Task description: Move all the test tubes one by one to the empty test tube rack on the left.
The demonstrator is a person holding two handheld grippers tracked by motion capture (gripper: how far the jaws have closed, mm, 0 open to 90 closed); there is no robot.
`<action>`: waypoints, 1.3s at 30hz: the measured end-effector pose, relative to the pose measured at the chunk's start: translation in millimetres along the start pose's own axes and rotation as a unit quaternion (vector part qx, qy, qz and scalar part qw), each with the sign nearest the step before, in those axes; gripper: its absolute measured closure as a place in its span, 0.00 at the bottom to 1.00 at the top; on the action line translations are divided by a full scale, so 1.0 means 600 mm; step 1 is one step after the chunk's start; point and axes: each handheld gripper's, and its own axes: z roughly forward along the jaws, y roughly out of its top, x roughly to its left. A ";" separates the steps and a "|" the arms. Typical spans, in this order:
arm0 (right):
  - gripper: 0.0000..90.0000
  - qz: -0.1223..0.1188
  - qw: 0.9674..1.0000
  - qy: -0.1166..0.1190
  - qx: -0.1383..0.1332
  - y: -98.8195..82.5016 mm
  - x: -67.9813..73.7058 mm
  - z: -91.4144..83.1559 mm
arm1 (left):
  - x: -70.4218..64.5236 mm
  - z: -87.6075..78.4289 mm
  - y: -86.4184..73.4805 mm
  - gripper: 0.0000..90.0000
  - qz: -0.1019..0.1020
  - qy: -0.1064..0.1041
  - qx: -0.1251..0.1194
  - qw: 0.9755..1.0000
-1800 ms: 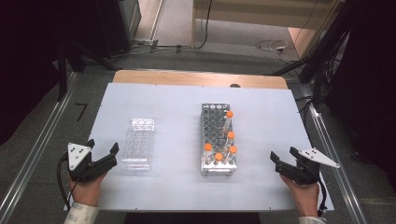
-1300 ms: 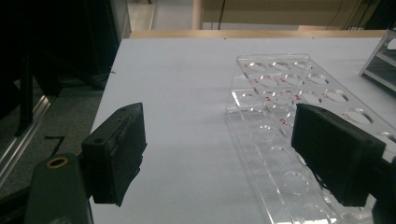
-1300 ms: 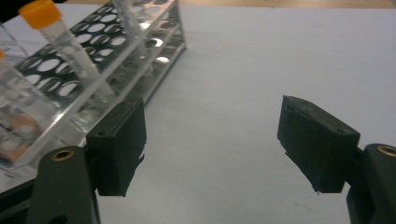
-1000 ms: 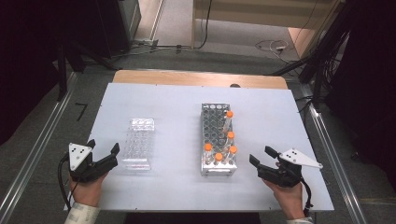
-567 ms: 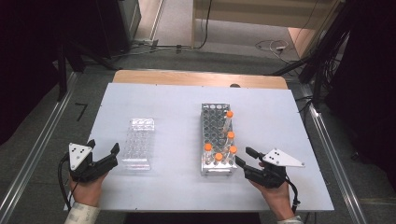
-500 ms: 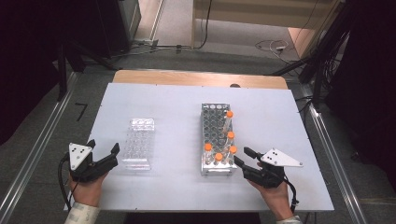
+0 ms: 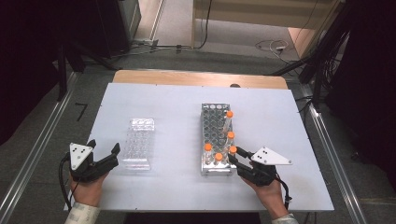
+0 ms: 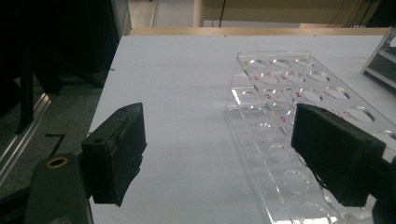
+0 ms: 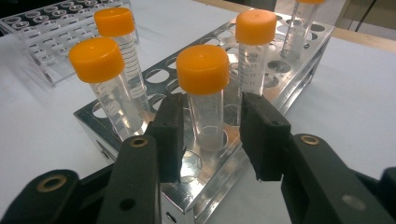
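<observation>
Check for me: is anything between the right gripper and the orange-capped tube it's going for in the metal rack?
Nothing visible is. The right gripper has just been closing, and the tube already stands between its jaws with a small gap on each side. Neighbouring tubes stand clear of the jaws in the metal rack.

The right claw (image 9: 210, 135) has been closing around 1 orange-capped tube (image 9: 204, 100) standing in the metal rack (image 9: 280, 74); small gaps remain at both pads.
</observation>
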 end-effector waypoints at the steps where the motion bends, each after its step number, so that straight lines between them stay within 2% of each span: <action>1: 0.68 -0.001 1.000 -0.001 0.001 0.000 0.001 0.001 | 0.000 0.000 0.000 0.19 0.000 0.000 0.000 1.000; 12: 0.78 -0.005 1.000 -0.006 0.005 -0.003 0.002 0.013 | 0.000 0.000 0.000 0.19 0.000 -0.001 -0.001 1.000; 17: 0.79 -0.003 1.000 -0.008 0.002 -0.004 0.001 0.012 | 0.000 0.000 0.000 0.19 0.001 -0.001 0.000 1.000; 30: 0.80 0.010 0.998 -0.020 -0.054 0.024 0.003 -0.027 | 0.000 -0.001 0.000 0.20 0.000 -0.002 -0.001 1.000; 31: 0.80 0.011 0.997 -0.020 -0.067 0.030 0.002 -0.037 | 0.000 -0.001 0.000 0.19 0.000 -0.002 0.000 1.000; 37: 0.80 0.018 0.995 -0.024 -0.094 0.043 0.001 -0.067 | 0.000 -0.001 0.000 0.20 0.000 -0.003 -0.001 1.000; 39: 0.80 0.024 0.995 -0.018 -0.100 0.045 0.000 -0.077 | 0.000 -0.001 0.000 0.20 0.000 -0.003 -0.001 1.000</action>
